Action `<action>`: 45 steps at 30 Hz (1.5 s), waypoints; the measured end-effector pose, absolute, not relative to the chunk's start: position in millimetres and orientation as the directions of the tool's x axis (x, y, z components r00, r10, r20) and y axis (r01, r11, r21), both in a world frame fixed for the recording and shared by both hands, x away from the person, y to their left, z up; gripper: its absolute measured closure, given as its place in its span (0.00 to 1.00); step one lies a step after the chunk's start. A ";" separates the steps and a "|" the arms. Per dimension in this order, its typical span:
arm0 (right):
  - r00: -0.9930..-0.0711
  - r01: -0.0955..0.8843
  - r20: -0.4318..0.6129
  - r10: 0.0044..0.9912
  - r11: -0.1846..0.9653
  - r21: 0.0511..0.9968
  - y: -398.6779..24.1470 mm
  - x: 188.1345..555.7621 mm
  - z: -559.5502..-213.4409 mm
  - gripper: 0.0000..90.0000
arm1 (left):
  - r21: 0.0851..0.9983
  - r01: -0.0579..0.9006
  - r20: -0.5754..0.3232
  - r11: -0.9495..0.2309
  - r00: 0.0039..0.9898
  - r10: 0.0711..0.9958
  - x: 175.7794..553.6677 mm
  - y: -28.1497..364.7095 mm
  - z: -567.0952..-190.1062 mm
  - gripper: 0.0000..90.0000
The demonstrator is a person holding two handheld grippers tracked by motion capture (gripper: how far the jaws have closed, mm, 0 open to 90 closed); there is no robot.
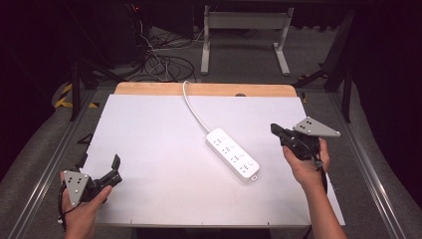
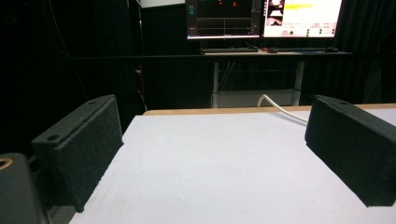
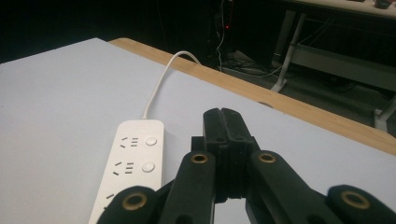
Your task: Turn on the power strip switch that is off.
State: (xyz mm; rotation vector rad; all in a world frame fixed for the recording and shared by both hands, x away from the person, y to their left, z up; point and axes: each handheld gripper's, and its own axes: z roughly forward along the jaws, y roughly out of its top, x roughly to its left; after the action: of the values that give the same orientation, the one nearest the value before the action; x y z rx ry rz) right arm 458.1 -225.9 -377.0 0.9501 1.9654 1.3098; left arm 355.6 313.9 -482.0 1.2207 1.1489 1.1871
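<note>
Power strip [image 1: 233, 154] mid-table, cord end cut off, right tongs [image 1: 275, 130] closed empty, left tongs [image 1: 115, 167] open.

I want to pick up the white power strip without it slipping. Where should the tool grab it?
Probably across the narrow width of the power strip, near its middle, coming straight down from above. It lies flat on the table, long and slim, so its two long sides are the easiest to pinch. Its cord trails off the far end, so stay clear of that. The right tool is nearest but shut; it must open first.
</note>
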 end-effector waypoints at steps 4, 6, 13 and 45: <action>-0.576 0.250 -0.078 0.814 0.266 0.931 -221.2 462.9 -375.6 1.00 | 1.000 -0.025 0.013 -0.011 0.051 0.999 355.4 314.4 -481.7 0.05; -0.577 0.253 -0.079 0.813 0.270 0.929 -219.7 463.8 -375.4 1.00 | 1.000 -0.024 0.012 -0.011 0.052 0.999 355.3 314.0 -481.8 0.05; -0.589 0.275 -0.080 0.804 0.292 0.916 -206.9 472.5 -373.4 1.00 | 1.000 -0.022 0.018 -0.016 0.055 0.998 355.2 314.3 -481.7 0.05; -0.675 0.364 -0.131 0.726 0.482 0.797 -108.2 526.1 -392.1 1.00 | 1.000 -0.016 0.018 -0.017 0.059 0.998 353.9 318.2 -482.7 0.05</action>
State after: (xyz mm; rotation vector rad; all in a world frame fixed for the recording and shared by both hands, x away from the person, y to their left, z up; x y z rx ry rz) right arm 526.1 -108.2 -392.1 0.9033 2.2755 1.0674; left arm 353.9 318.2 -482.7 1.2378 1.1456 1.1855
